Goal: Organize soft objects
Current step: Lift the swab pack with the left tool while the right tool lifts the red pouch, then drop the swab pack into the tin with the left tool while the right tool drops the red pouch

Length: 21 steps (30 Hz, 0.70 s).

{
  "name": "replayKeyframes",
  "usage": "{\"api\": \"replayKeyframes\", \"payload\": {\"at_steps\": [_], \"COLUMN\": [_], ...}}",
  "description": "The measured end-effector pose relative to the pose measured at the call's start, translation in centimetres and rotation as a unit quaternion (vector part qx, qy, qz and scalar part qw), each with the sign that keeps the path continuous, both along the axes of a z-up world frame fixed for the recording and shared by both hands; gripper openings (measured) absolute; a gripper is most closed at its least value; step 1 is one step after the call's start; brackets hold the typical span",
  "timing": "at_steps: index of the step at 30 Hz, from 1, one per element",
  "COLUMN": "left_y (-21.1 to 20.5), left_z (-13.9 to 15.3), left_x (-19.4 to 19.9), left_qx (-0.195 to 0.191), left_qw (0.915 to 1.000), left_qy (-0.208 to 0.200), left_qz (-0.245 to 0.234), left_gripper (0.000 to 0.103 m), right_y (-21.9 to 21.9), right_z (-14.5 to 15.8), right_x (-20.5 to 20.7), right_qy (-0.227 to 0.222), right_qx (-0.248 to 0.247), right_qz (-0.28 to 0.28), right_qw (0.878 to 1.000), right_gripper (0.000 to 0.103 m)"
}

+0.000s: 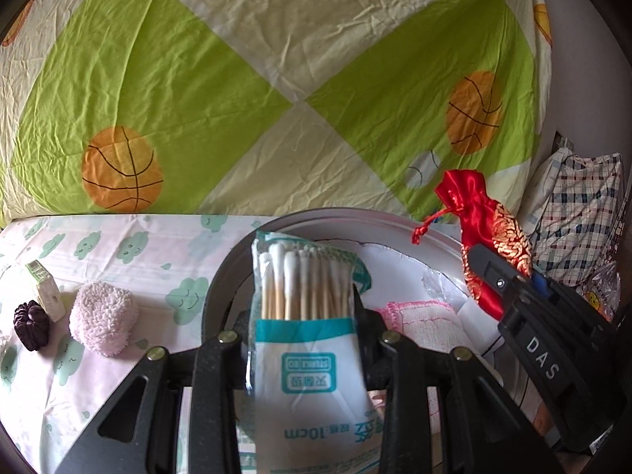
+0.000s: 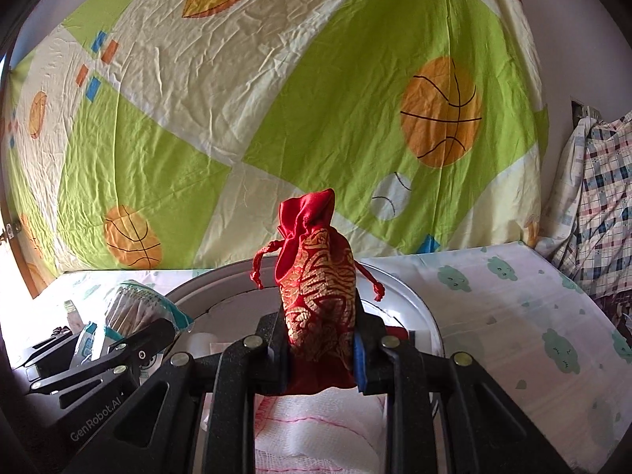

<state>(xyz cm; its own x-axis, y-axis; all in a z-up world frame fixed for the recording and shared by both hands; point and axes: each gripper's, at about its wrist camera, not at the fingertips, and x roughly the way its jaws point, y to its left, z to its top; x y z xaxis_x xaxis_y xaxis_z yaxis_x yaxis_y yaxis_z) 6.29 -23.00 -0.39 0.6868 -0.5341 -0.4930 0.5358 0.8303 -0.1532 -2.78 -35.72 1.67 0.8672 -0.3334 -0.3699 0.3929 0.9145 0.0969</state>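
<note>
My left gripper [image 1: 304,312] is shut on a clear packet of cotton swabs [image 1: 308,308] and holds it upright over a round white basin [image 1: 355,217]. My right gripper [image 2: 320,335] is shut on a red and gold drawstring pouch [image 2: 316,284], held upright over the same basin [image 2: 418,304]. The pouch also shows at the right of the left wrist view [image 1: 489,237], and the swab packet shows at the left of the right wrist view [image 2: 130,308]. A white cloth with pink stitching [image 1: 418,320] lies in the basin, below the pouch [image 2: 316,426].
On the cloud-print sheet [image 1: 118,245] left of the basin lie a fluffy pink item [image 1: 102,316], a dark walnut-like object [image 1: 31,326] and a small box [image 1: 45,288]. A basketball-print sheet [image 1: 276,79] hangs behind. Plaid fabric [image 2: 600,197] is piled at the right.
</note>
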Motion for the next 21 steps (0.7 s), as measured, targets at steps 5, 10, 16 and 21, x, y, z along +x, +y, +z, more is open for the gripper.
{"api": "replayKeyframes", "payload": {"at_steps": [5, 10, 16, 21], "left_y": [-1.2, -2.0, -2.4, -2.4], "left_z": [-0.4, -0.8, -1.5, -1.4], "left_x": [0.3, 0.7, 1.3, 1.5], "left_qx": [0.014, 0.030, 0.046, 0.057], "left_qw": [0.9998, 0.9993, 0.9982, 0.9975], "left_qy": [0.011, 0.022, 0.038, 0.040], "left_qz": [-0.002, 0.002, 0.008, 0.014], "left_gripper": [0.032, 0.032, 0.032, 0.032], "right_y": [-1.1, -2.0, -2.4, -2.4], "right_z": [-0.5, -1.0, -1.7, -2.0], "right_x": [0.6, 1.0, 1.6, 1.9], "right_qy": [0.020, 0.038, 0.062, 0.070], "right_qx": [0.001, 0.008, 0.016, 0.018], "right_qz": [-0.016, -0.027, -0.031, -0.027], "right_qw": [1.000, 0.999, 0.997, 0.997], "right_gripper": [0.026, 0.026, 0.026, 0.026]}}
